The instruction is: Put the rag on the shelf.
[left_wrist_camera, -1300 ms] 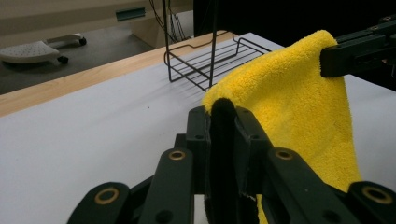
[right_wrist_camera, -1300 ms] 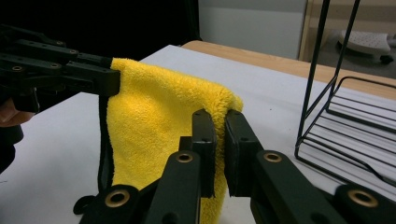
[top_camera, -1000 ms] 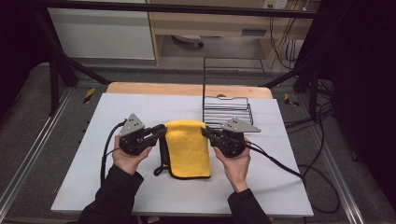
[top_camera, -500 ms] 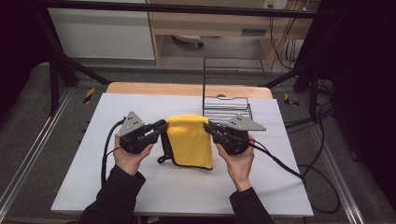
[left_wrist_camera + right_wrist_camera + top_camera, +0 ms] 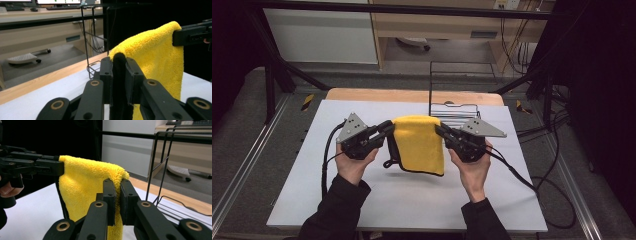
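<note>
Hanging between the two tools, the yellow towel (image 5: 419, 142) is dangling above the white tabletop (image 5: 412, 200), near the black wire rack (image 5: 457, 107). The left tool (image 5: 388, 127) and the right tool (image 5: 441, 131) are each clenching an upper corner. Either thin pinch could be slipping if the hands pull apart, dropping the towel crooked.

wire rack (image 5: 455, 107): on white mat (image 5: 412, 200), far edge | wooden tabletop (image 5: 377, 94): behind mat

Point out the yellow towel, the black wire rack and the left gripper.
yellow towel (image 5: 419, 145), high view, middle of the hanging cloth.
black wire rack (image 5: 459, 111), high view, its low wire grid.
left gripper (image 5: 119, 75), left gripper view, between its jaws, shut on the towel's black edge.
</note>
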`<state>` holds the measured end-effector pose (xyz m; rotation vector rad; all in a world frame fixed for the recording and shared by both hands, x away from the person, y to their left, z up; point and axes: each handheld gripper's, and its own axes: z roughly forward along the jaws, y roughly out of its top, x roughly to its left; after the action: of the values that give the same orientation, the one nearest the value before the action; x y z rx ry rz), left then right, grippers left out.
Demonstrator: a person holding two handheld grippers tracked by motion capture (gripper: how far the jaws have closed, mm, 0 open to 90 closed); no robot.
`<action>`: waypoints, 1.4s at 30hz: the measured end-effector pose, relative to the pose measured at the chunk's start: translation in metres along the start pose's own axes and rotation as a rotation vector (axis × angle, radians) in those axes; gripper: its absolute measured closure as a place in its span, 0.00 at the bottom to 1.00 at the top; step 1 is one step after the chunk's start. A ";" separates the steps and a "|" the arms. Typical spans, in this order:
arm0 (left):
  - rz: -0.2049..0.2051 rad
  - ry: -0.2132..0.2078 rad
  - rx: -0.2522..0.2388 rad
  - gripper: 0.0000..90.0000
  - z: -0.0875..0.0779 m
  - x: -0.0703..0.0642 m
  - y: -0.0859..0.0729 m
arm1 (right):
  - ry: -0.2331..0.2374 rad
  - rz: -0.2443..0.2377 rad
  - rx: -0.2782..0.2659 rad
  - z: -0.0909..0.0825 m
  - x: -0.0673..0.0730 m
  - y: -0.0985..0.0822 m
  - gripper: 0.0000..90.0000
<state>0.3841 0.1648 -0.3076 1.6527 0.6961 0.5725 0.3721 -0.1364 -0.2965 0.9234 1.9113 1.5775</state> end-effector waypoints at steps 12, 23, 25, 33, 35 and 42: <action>0.003 -0.003 -0.067 0.87 0.005 -0.003 0.018 | -0.029 -0.016 -0.057 -0.009 -0.003 0.018 0.94; 0.002 -0.012 -0.111 0.87 0.015 -0.008 0.033 | -0.060 -0.022 -0.096 -0.017 -0.011 0.030 0.94; 0.002 -0.014 -0.116 0.87 0.017 -0.009 0.036 | -0.067 -0.025 -0.102 -0.019 -0.013 0.032 0.94; 0.001 -0.021 -0.139 0.87 0.027 -0.010 0.047 | -0.092 -0.032 -0.129 -0.024 -0.020 0.040 0.94; -0.002 -0.023 -0.145 0.87 0.029 -0.011 0.050 | -0.098 -0.033 -0.137 -0.026 -0.021 0.043 0.94; 0.002 -0.031 -0.168 0.87 0.037 -0.013 0.063 | -0.119 -0.040 -0.156 -0.031 -0.026 0.054 0.94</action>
<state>0.4087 0.1220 -0.2529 1.5033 0.6075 0.5896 0.3762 -0.1707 -0.2380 0.8859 1.6893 1.5864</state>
